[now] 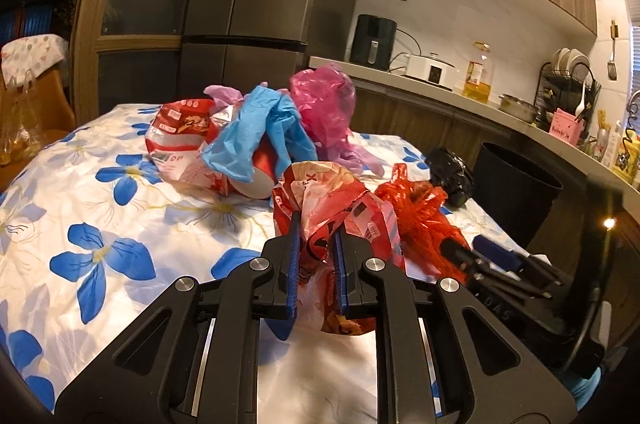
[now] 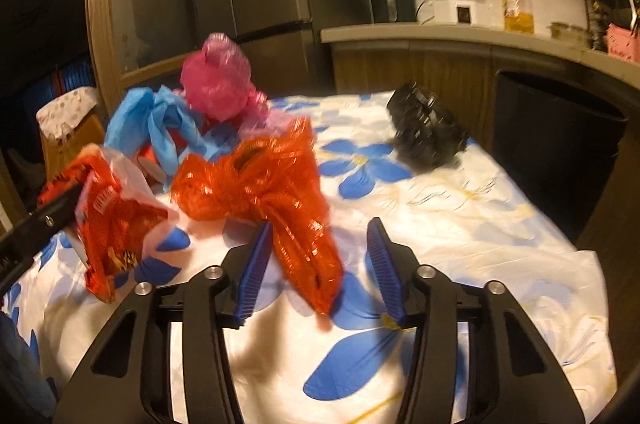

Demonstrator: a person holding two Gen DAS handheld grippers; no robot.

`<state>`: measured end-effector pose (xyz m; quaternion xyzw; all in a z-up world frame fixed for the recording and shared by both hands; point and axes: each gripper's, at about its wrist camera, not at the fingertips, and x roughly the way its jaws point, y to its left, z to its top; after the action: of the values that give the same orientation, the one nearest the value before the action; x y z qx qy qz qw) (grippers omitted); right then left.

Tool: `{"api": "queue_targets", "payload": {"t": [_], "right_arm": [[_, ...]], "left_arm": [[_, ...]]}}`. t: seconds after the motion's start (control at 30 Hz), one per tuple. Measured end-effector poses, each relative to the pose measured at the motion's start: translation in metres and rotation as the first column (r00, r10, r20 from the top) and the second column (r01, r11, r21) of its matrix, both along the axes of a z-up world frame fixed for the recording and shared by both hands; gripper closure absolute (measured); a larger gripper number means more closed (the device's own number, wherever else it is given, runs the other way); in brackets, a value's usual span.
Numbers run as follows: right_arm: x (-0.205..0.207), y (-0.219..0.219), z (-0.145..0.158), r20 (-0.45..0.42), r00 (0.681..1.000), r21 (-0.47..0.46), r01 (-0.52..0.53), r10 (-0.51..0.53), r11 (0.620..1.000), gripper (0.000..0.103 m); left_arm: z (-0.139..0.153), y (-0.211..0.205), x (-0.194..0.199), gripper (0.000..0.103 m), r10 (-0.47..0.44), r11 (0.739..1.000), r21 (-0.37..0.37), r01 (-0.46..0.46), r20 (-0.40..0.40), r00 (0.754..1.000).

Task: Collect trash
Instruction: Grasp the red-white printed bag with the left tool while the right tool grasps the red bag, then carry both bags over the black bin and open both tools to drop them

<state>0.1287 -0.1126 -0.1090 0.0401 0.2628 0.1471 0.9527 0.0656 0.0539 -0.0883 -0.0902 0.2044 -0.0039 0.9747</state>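
Observation:
My left gripper (image 1: 316,236) is shut on a crumpled red and white snack wrapper (image 1: 340,208), held just above the flowered tablecloth (image 1: 100,224); the wrapper also shows in the right wrist view (image 2: 112,224). My right gripper (image 2: 320,244) is open, its jaws on either side of the tail of a red plastic bag (image 2: 264,180), which lies on the cloth and also shows in the left wrist view (image 1: 420,216). Behind lie a blue glove (image 1: 260,132), a pink bag (image 1: 324,100), another red wrapper (image 1: 180,140) and a black crumpled bag (image 2: 428,128).
A black bin (image 2: 556,136) stands off the table's far right edge, below the kitchen counter (image 2: 440,36). A fridge (image 1: 256,4) and a cabinet (image 1: 136,4) stand behind the table. A chair (image 1: 36,96) is at the left.

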Motion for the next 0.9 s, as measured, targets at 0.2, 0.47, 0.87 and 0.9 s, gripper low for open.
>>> {"api": "queue_targets", "payload": {"t": [0.2, 0.47, 0.87, 0.9], "right_arm": [[0.008, 0.000, -0.010, -0.055, 0.997, 0.026, -0.047, 0.049, 0.999, 0.089], [-0.014, -0.005, 0.014, 0.036, 0.998, 0.029, -0.060, 0.059, 0.998, 0.097], [-0.052, -0.059, 0.071, 0.172, 0.983, 0.079, 0.047, -0.060, 0.996, 0.097], [-0.052, -0.063, 0.075, 0.182, 0.981, 0.082, 0.057, -0.071, 0.995, 0.097]], "left_arm": [[0.001, 0.001, 0.003, 0.089, 0.008, 1.000, 0.003, -0.008, -0.006, 1.000], [0.014, -0.004, -0.004, 0.089, 0.003, 1.000, 0.017, -0.003, 0.016, 1.000], [0.056, -0.038, 0.001, 0.089, -0.058, 0.998, 0.041, 0.054, 0.096, 0.994], [0.061, -0.043, 0.002, 0.089, -0.069, 0.997, 0.044, 0.064, 0.107, 0.992]]}}
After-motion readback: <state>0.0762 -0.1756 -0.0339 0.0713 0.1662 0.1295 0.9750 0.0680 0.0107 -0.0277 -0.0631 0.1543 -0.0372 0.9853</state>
